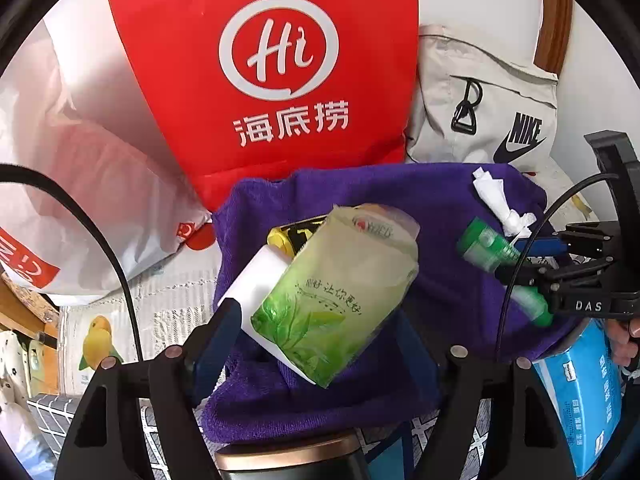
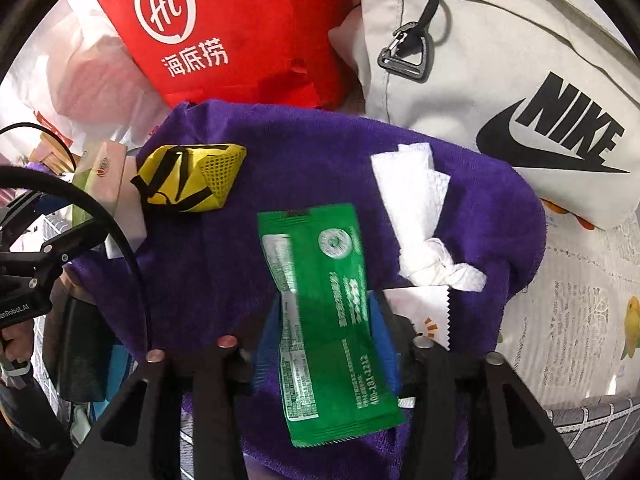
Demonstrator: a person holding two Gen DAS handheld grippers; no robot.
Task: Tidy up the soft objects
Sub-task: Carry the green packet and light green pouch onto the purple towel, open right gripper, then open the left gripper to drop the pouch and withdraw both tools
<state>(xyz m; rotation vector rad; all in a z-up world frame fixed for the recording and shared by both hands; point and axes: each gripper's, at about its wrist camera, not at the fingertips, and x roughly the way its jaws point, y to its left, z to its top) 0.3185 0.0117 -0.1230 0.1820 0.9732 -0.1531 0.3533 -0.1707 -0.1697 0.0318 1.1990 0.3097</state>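
Left wrist view: left gripper (image 1: 316,312) clamps green tissue pack (image 1: 336,296), held tilted above purple towel (image 1: 440,208). White block (image 1: 260,284) touches pack's left side, over towel's left edge. Right wrist view: right gripper (image 2: 326,336) pinches green sachet (image 2: 328,320) over towel's near part. Yellow mesh pouch (image 2: 188,178) lies on towel's left part, crumpled white tissue (image 2: 424,216) on towel's right part. Red bag (image 2: 224,28) stands behind towel, Nike bag (image 2: 520,80) behind towel, right of red bag.
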